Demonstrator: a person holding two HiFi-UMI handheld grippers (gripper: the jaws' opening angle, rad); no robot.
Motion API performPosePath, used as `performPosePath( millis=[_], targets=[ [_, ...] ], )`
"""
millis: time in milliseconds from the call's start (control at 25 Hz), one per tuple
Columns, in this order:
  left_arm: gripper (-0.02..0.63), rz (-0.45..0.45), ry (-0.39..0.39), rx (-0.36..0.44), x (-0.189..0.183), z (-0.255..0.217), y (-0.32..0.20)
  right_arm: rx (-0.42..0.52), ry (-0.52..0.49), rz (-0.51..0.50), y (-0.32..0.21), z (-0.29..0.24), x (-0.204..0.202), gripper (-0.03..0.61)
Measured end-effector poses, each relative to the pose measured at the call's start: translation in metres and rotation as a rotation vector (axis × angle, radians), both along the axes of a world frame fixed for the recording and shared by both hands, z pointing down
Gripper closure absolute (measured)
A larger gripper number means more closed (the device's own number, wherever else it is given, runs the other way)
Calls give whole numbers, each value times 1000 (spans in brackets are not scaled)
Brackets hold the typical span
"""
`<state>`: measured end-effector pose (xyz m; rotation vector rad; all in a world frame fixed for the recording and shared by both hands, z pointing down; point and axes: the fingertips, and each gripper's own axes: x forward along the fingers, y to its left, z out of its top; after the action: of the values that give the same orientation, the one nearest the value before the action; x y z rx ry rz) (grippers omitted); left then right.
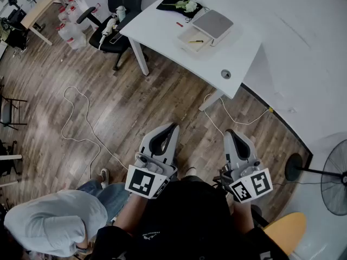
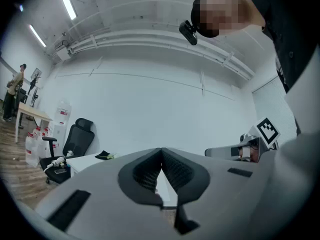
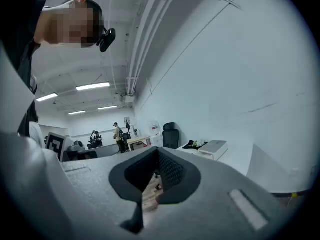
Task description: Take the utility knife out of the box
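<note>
Head view: the left gripper point(image 1: 174, 127) and the right gripper point(image 1: 231, 133) are held close to the person's body over a wooden floor point(image 1: 135, 107), side by side. Each has its jaws pressed together at the tips, with nothing between them. Far ahead of both pairs of jaws stands a white table point(image 1: 238, 53). On it is an open box point(image 1: 187, 46), and the utility knife point(image 1: 196, 41) lies inside as a small dark and yellow shape. The box's grey lid point(image 1: 213, 23) rests against the tray's far side. Beyond the box lies a black cloth point(image 1: 172, 3) with a white flower point(image 1: 188, 5) on it. An office chair point(image 1: 120, 12) stands ahead and to the left of the left jaws. A fan point(image 1: 332, 179) stands to the right of the right jaws.

Left gripper view: the two ribbed pads point(image 2: 146, 174) meet at their tips and hold nothing. The table and chair show low down to the left of the jaws, well apart from them.

Right gripper view: the jaws are again closed tip to tip and empty, with floor seen through the gap behind the tips. The box with its lid shows on the table ahead and to the right of the jaws, far off.
</note>
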<state>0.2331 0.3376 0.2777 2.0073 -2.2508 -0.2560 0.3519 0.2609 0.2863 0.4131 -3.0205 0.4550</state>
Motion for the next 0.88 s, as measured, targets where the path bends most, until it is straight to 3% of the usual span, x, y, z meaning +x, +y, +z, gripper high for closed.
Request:
performPosePath(
  millis=[280, 440, 680, 880],
  targets=[
    [609, -4, -43, 6, 109, -5, 31, 16, -1, 3, 31, 5, 115, 575],
    [609, -6, -68, -3, 149, -7, 59, 24, -10, 14, 55, 4, 159, 575],
    [607, -37, -75, -2, 170, -9, 83, 56, -23, -26, 85, -6, 181, 575],
    [609, -41, -100, 12, 163, -18, 82, 33, -33, -15, 79, -10, 179, 575]
  ],
)
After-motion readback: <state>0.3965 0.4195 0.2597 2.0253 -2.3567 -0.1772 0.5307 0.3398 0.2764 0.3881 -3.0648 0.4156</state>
